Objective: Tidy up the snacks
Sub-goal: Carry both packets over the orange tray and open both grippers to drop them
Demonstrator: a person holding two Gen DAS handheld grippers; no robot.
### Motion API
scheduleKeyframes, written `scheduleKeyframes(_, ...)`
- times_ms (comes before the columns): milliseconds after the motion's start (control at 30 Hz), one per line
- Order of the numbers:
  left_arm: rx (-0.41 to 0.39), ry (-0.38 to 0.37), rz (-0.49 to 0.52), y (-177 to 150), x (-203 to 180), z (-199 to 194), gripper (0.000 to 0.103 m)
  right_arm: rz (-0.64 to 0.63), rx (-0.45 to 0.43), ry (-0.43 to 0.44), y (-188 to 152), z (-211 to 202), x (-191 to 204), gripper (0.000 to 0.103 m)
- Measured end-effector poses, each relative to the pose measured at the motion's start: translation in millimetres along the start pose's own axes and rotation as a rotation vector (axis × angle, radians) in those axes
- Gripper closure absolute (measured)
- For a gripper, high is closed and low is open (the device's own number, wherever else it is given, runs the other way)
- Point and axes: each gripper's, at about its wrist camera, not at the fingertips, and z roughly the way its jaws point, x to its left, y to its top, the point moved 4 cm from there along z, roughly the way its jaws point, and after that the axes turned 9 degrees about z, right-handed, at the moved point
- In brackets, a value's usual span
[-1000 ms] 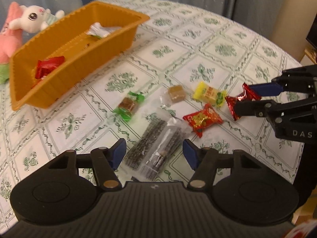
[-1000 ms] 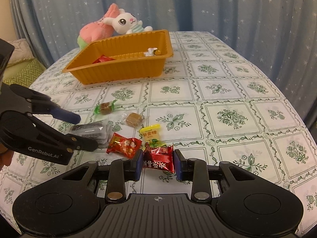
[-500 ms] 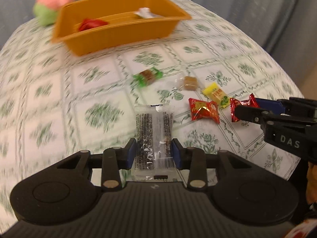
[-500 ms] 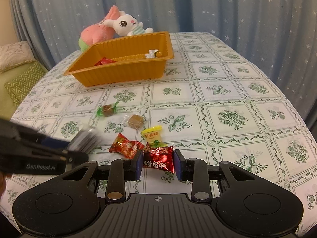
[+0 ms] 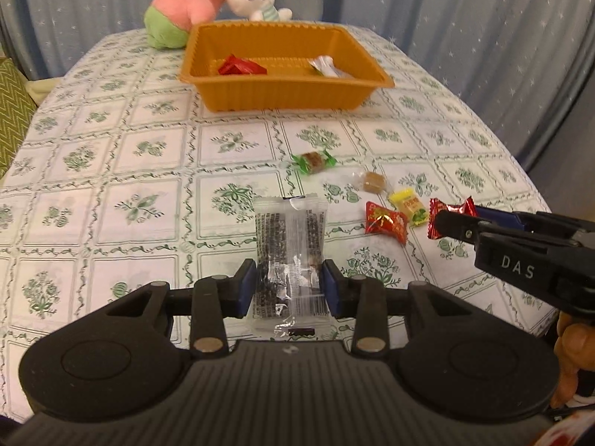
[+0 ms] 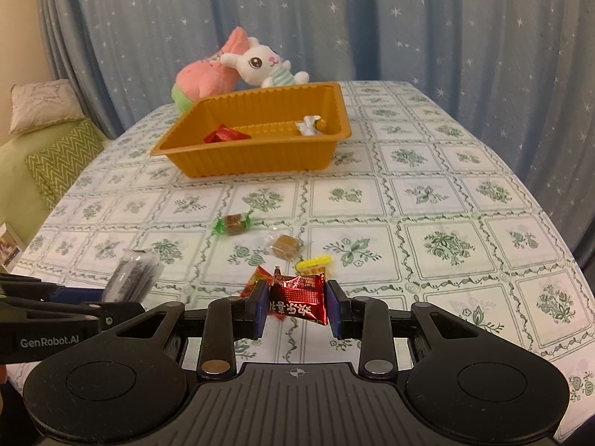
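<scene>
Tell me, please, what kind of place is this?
Probably a room in a home: a table with a flowered tablecloth, blue star curtains, plush toys and a cushioned seat.

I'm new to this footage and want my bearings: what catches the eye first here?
Each gripper holds a snack above the table: the left gripper clamps a clear packet of dark sticks, the right gripper a shiny red candy. Behind them an orange tray stands mid-table, two plush toys at its far side, loose sweets scattered in front.
</scene>
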Motion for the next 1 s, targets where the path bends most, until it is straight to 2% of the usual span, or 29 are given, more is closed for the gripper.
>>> scheduleKeyframes(367, -0.034, 0.016, -0.018, 0.7, 0.8, -18.9, 0.069, -0.024, -0.016, 0.01, 1.4, -16.7, 10.1, 0.07)
scheduleKeyframes(833, -0.044, 0.027, -0.027, 4.4, 6.1, -22.7, 0.069, -0.025, -0.02, 0.013, 3.9, -20.7, 10.6, 0.07)
scheduleKeyframes(1000, -0.05, 0.027, -0.021, 15.1, 9.5, -17.5, 0.069, -0.016, -0.017, 0.023, 14.8, -14.3, 9.7, 0.07)
